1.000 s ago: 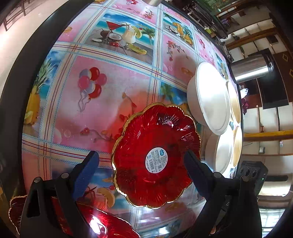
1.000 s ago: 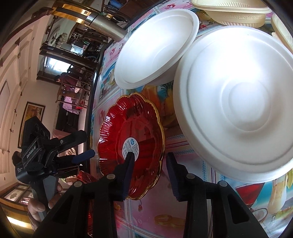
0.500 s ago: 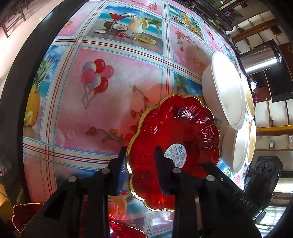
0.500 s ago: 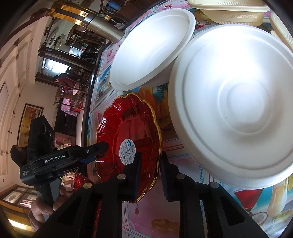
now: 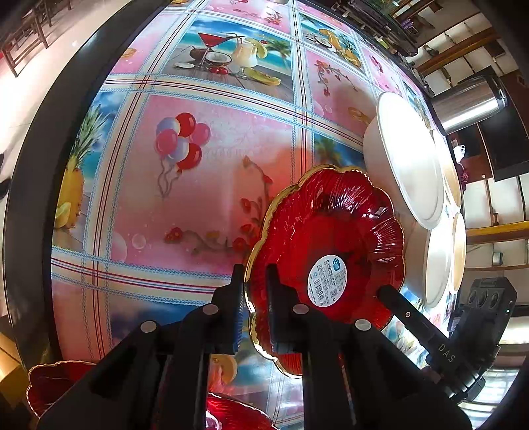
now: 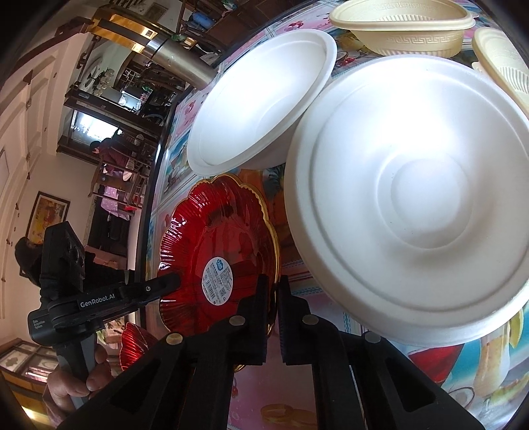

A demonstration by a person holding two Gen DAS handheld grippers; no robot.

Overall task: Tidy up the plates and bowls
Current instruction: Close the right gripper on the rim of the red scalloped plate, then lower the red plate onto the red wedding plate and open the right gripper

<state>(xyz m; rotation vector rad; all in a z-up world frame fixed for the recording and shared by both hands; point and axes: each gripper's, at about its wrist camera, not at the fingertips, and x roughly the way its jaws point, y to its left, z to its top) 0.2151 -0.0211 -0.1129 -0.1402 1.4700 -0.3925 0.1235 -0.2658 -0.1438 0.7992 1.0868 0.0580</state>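
A red flower-shaped plate with a gold rim and a round white sticker (image 5: 330,241) is held over the patterned tablecloth. My left gripper (image 5: 253,281) is shut on its near-left rim. My right gripper (image 6: 272,291) is shut on the opposite rim of the same plate (image 6: 215,238). The right gripper's finger shows in the left wrist view (image 5: 413,317), and the left gripper shows in the right wrist view (image 6: 165,284). White foam bowls (image 6: 406,198) (image 6: 261,99) stand just past the plate.
More red plates lie at the near table edge (image 5: 56,380) (image 5: 231,413) (image 6: 132,344). Cream bowls (image 6: 400,26) stand behind the white ones. A steel cylinder (image 5: 469,102) stands beyond the table. The black table rim (image 5: 43,132) runs along the left.
Both grippers have closed onto the red plate's rim, from wide open a second ago. The plate now looks raised and slightly tilted.
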